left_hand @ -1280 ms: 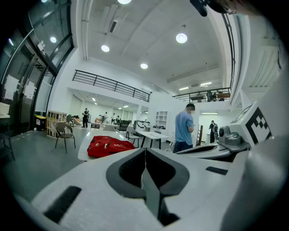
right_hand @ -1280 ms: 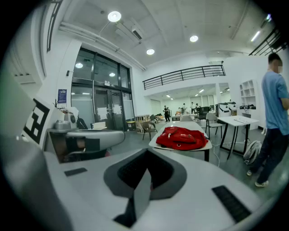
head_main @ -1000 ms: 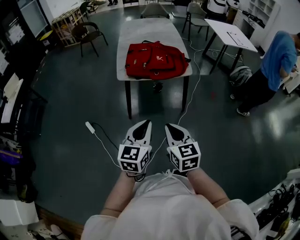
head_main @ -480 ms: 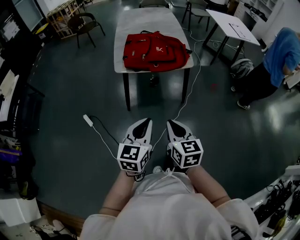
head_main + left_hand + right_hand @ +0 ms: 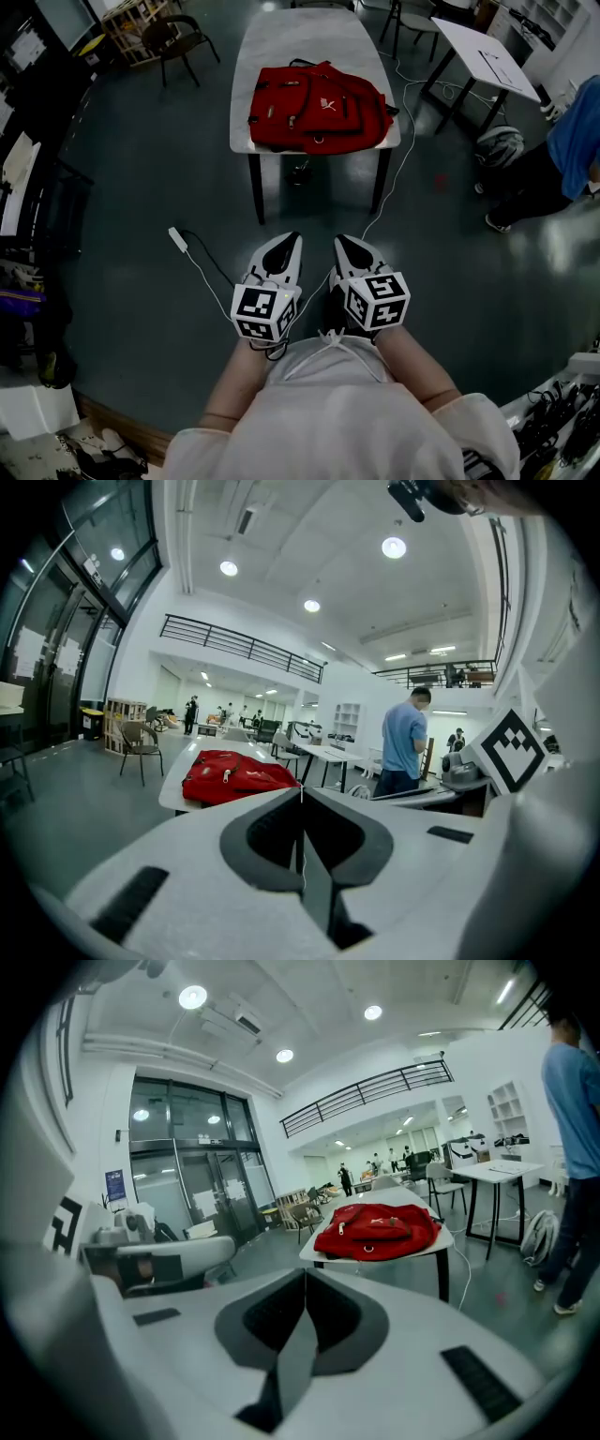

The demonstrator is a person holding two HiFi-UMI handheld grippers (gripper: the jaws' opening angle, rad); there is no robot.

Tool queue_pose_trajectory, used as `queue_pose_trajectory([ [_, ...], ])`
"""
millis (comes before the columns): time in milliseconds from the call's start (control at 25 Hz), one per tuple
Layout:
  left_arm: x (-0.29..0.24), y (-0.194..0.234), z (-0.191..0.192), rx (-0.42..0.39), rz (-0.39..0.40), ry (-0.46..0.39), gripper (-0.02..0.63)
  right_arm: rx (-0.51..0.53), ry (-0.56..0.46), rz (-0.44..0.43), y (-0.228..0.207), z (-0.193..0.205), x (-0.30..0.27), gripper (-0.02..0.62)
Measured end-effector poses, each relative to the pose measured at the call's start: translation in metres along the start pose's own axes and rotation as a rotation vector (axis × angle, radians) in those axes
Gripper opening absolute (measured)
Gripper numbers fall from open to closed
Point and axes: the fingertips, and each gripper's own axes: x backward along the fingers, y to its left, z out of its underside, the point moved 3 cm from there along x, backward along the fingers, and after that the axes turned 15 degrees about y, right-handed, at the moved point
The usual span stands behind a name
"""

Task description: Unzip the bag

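Red bag lies flat on white table, near front edge — well apart from us. We hold left gripper and right gripper side by side, close to our tummy, over dark floor. Both pinched tight — nothing between jaws. Both point toward bag. Person in blue top stands off to right.

no legible text, bag logo unreadable
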Motion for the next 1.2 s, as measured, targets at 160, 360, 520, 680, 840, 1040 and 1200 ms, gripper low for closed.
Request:
queue_pose_trajectory([
  [160,-0.04,0.021,-0.026,0.013,-0.031,0.005,0.021,0.016,0.008,-0.013,-0.034,-0.036,-0.029,0.028],
  [360,-0.102,0.047,-0.063,0.028,-0.066,-0.003,0.021,0.047,0.026,-0.024,-0.085,-0.082,-0.067,0.028],
  [520,-0.149,0.06,-0.084,0.045,-0.081,0.006,0.021,0.06,0.06,-0.044,-0.12,-0.107,-0.094,0.028],
  [680,-0.186,0.07,-0.091,0.043,-0.089,0.033,0.021,0.072,0.084,-0.046,-0.15,-0.122,-0.118,0.029],
  [840,-0.209,0.087,-0.086,0.041,-0.108,0.073,0.021,0.071,0.117,-0.053,-0.167,-0.13,-0.145,0.029],
  [1040,-0.235,0.118,-0.073,0.057,-0.114,0.113,0.021,0.07,0.164,-0.061,-0.175,-0.132,-0.179,0.029],
  [1200,-0.26,0.142,-0.057,-0.018,-0.096,0.163,0.021,0.046,0.197,-0.049,-0.178,-0.13,-0.211,0.029],
])
